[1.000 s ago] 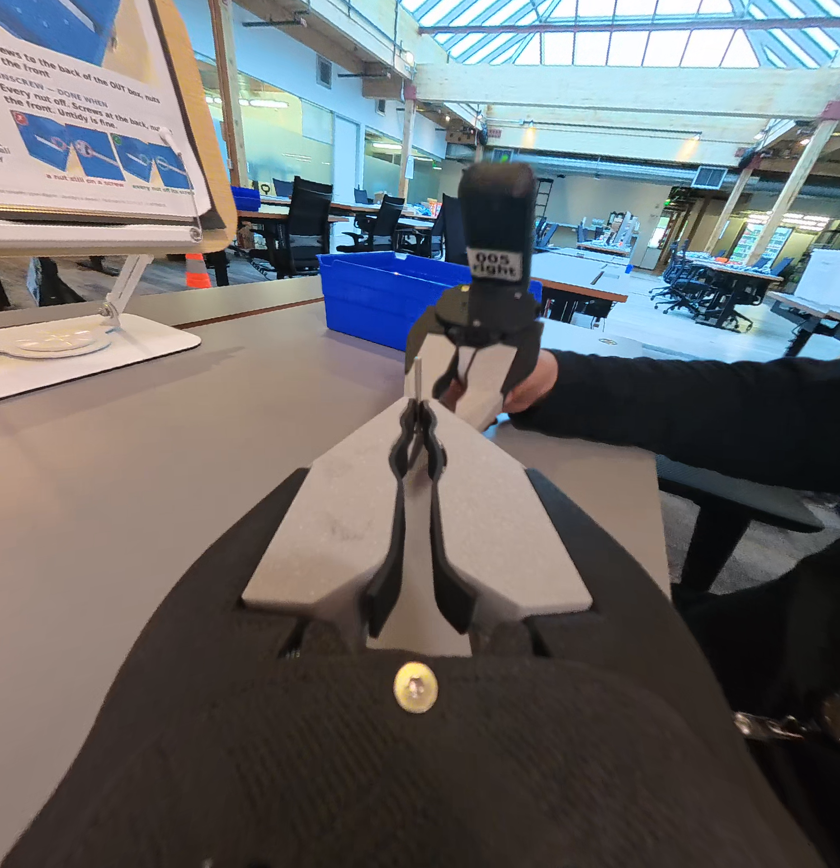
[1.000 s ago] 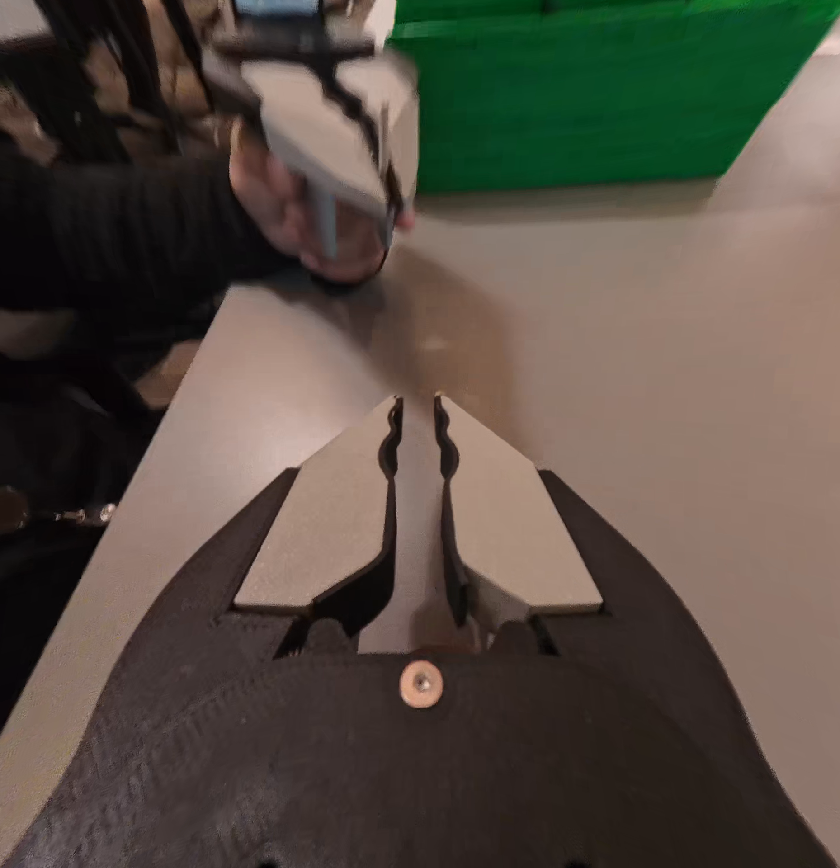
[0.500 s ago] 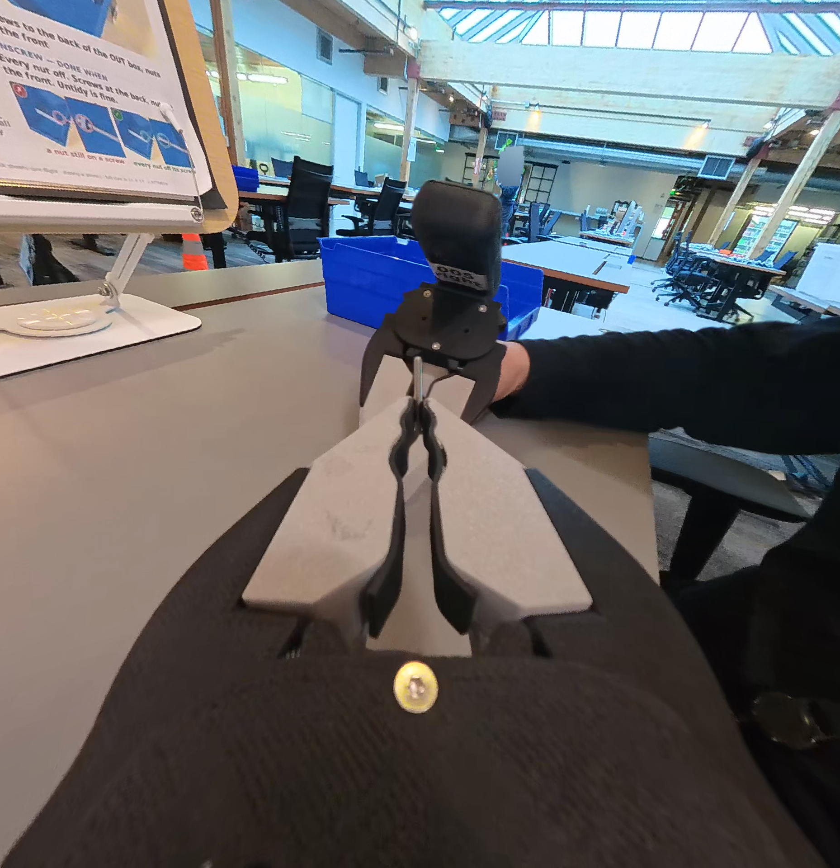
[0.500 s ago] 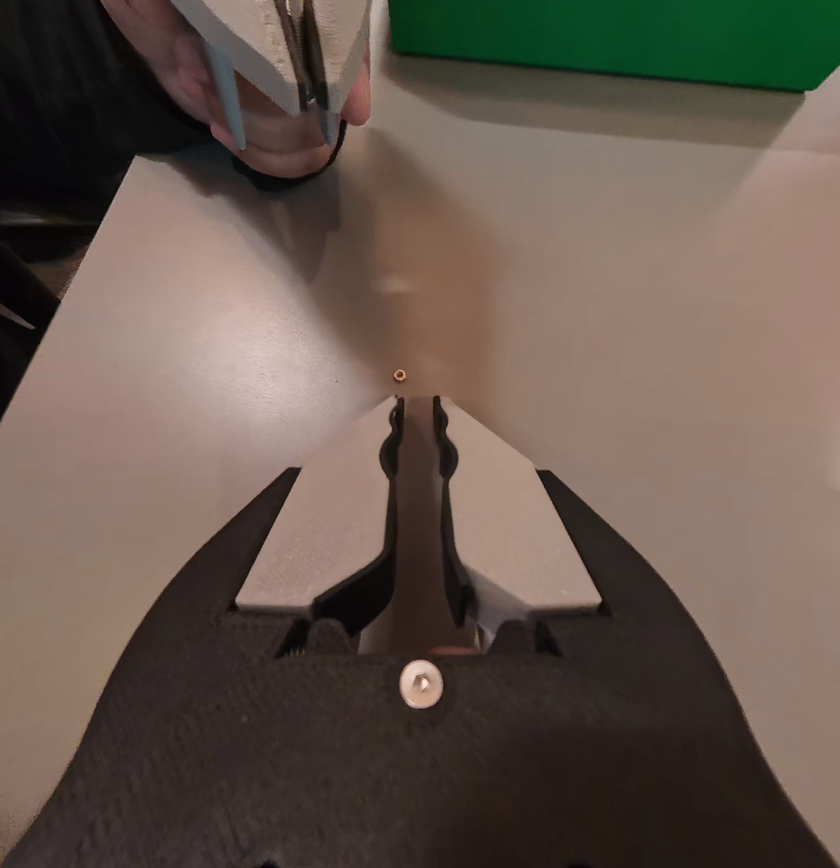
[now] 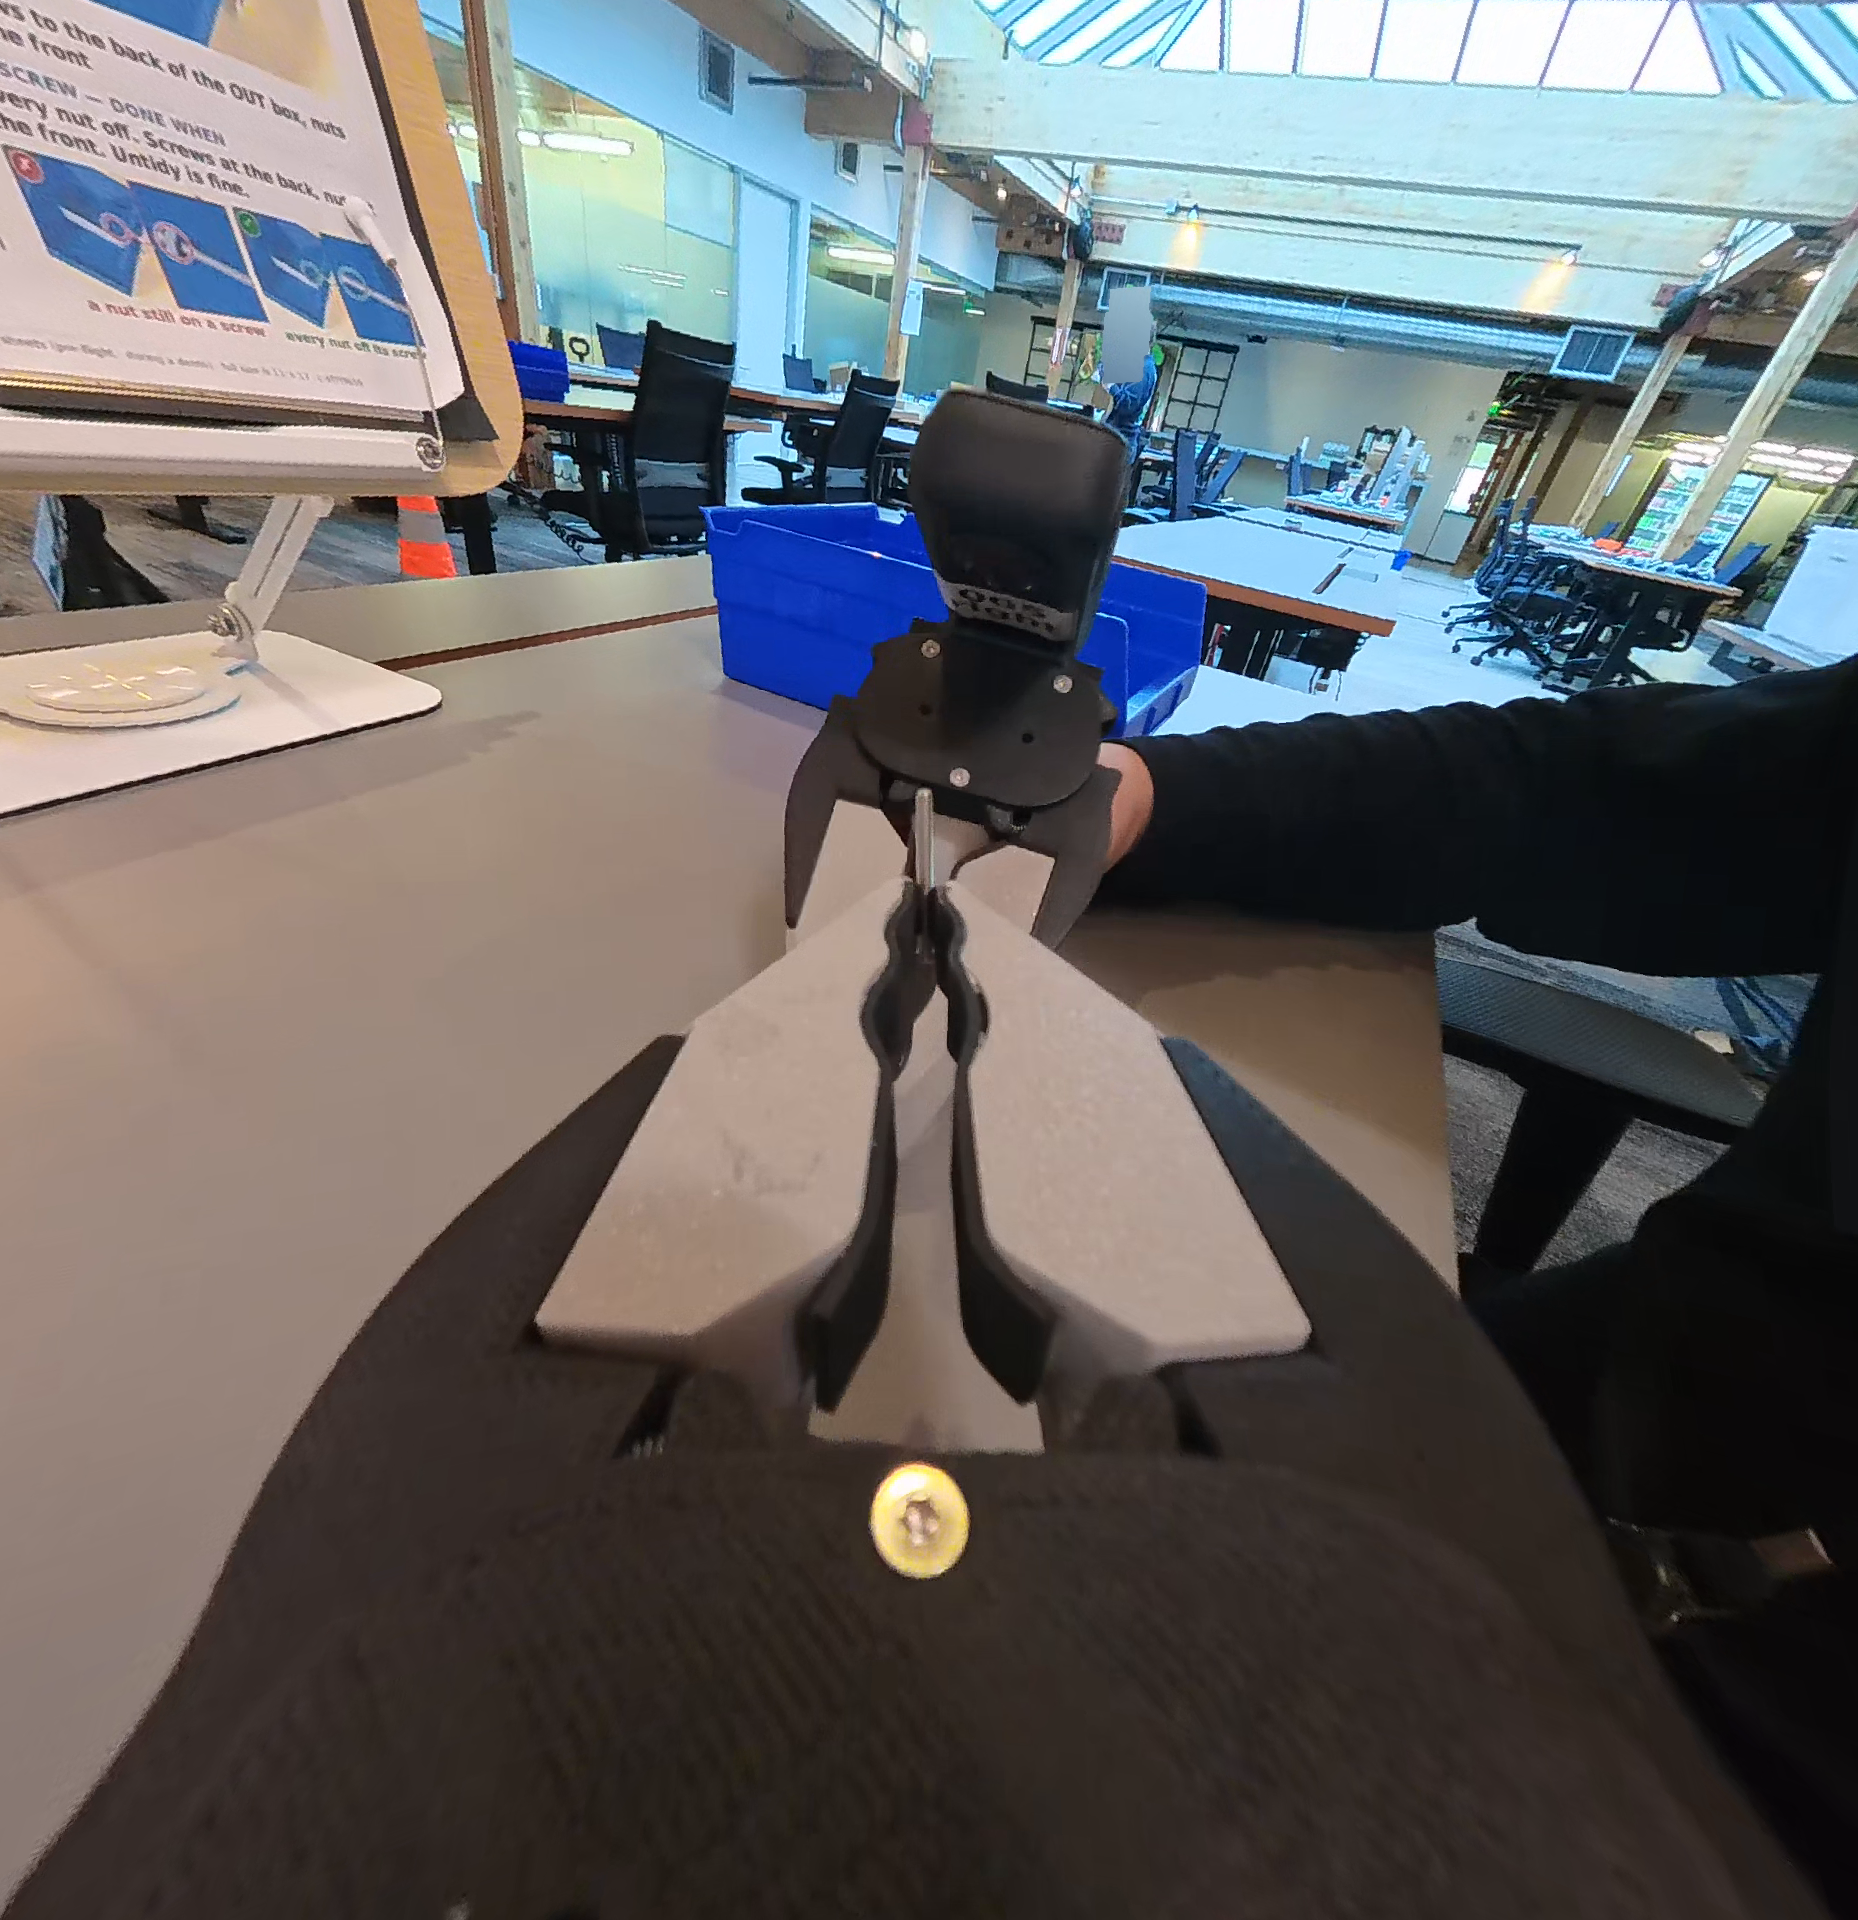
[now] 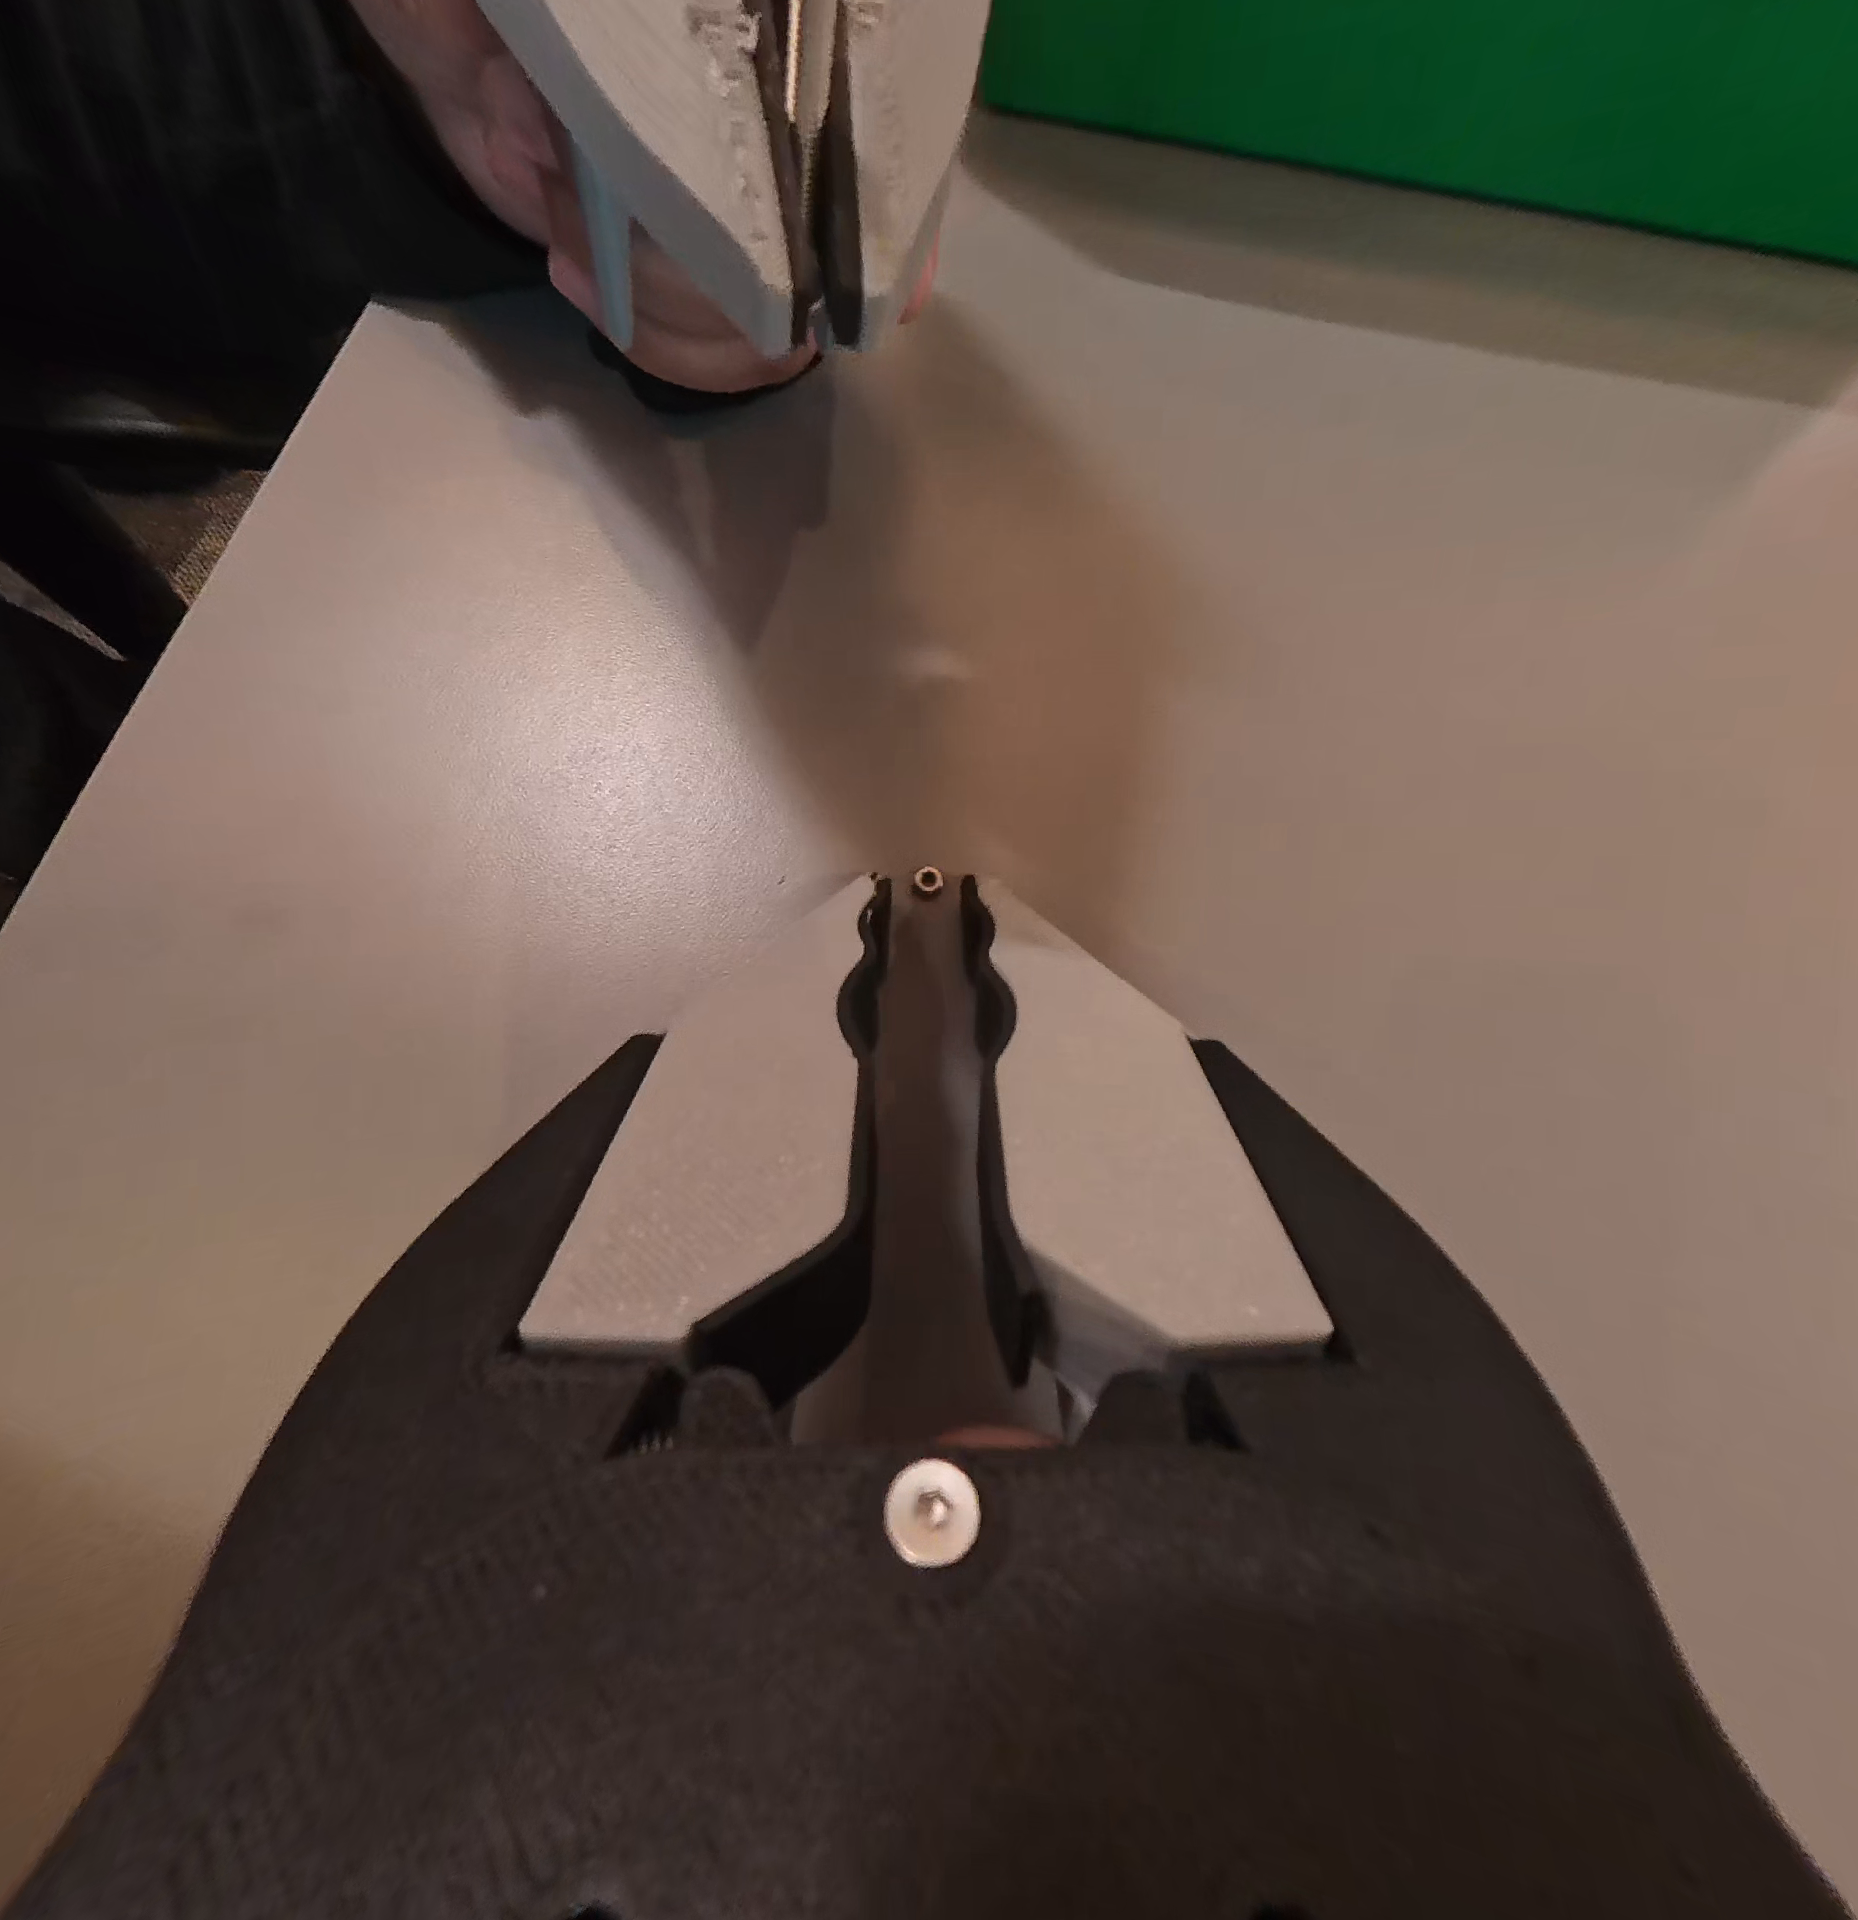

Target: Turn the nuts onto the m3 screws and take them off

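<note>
Black-bodied tongs [image 5: 923, 902] with grey fingers [image 5: 759, 1153]; black sleeve [image 5: 1476, 821].

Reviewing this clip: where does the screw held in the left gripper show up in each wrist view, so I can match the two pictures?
Left wrist view: the screw stands upright at centre, pinched at the left gripper tips, in front of the right gripper.
Right wrist view: at the top edge, only a thin sliver of the screw between the closed fingers of the left gripper.
Shared landmark: the grey table.

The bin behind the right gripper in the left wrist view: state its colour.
Blue; the bin shows best in the left wrist view, on the table beyond the right gripper.
</note>
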